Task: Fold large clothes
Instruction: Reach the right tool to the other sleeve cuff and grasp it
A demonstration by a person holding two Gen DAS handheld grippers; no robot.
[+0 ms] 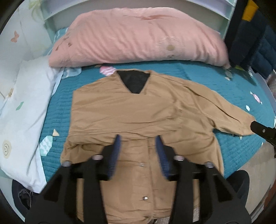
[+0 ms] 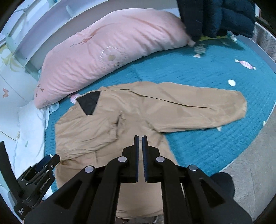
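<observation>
A tan jacket (image 1: 131,112) lies front up on the teal bedspread (image 1: 232,155), its black lining (image 1: 132,81) showing at the neck. Its left side is folded in to a straight edge, while the right sleeve (image 2: 207,110) stretches out flat to the right. My left gripper (image 1: 138,137) hovers above the jacket's lower front, open, with nothing between its blue pads. My right gripper (image 2: 140,136) hangs over the jacket's hem side with a narrow empty gap between its pads. In the left wrist view, the right gripper's tip (image 1: 258,128) sits by the sleeve cuff.
A long pink pillow (image 1: 134,37) lies across the head of the bed below white shelving. A white pillow (image 1: 25,106) borders the left side. Dark blue quilted clothing (image 2: 215,15) is piled at the far right corner. Grey floor (image 2: 250,163) lies beyond the bed's right edge.
</observation>
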